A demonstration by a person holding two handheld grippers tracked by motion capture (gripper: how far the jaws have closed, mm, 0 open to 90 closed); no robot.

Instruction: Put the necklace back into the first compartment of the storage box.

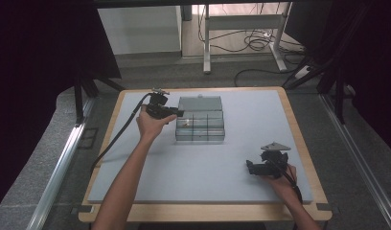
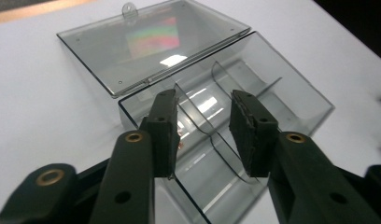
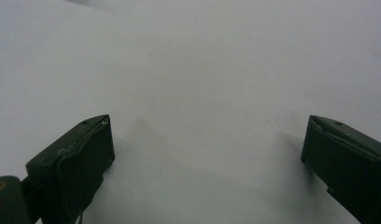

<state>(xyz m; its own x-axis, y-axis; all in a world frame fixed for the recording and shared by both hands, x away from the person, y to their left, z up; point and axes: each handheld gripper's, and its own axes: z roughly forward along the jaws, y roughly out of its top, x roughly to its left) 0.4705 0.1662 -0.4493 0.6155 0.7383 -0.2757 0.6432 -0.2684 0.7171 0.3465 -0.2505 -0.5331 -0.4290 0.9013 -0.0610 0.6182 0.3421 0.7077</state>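
A clear plastic compartment box (image 1: pixel 200 127) stands at the middle of the grey table mat, its lid (image 1: pixel 200 103) folded back flat behind it. My left gripper (image 1: pixel 178 113) hovers at the box's left end. In the left gripper view its jaws (image 2: pixel 205 122) are open above the box (image 2: pixel 272 88), with nothing between them, over curved dividers. A small brownish bit (image 2: pixel 180 145) lies in the compartment below. My right gripper (image 1: pixel 249 167) rests low at the front right, far from the box. It is wide open (image 3: pixel 207 140) over bare mat.
The grey mat (image 1: pixel 136 182) covers a wooden table (image 1: pixel 299 129) whose rim shows on all sides. Cables trail from both grippers. Beyond the table are a white desk frame (image 1: pixel 241 28), loose cables and dark curtains.
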